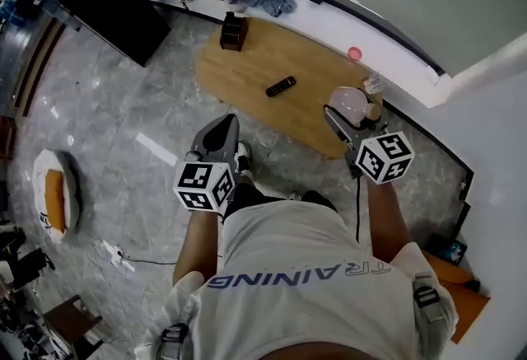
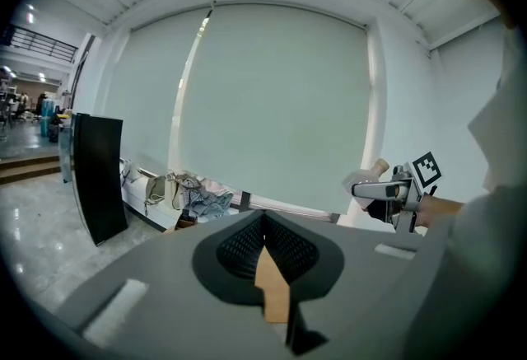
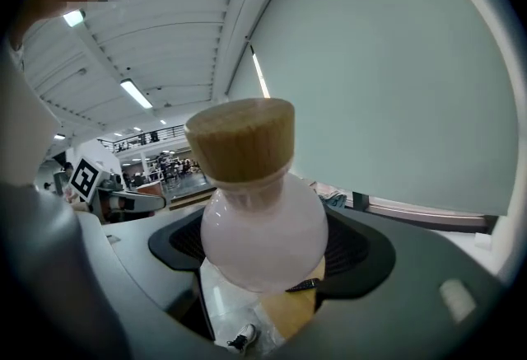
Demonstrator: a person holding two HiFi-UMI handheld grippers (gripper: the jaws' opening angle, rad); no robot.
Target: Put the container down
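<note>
Sitting in the right gripper [image 1: 343, 124]: cork-stoppered pinkish container [image 3: 263, 226]; contents indiscernible

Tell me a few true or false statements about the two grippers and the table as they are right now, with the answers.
1. The right gripper holds a round container with a brown lid. True.
2. The container stands on the table. False: it is held in the air, off the wood.
3. The left gripper holds the remote. False: its jaws are together and empty; the remote lies on the table.
4. A dark box stands on the table. True.
</note>
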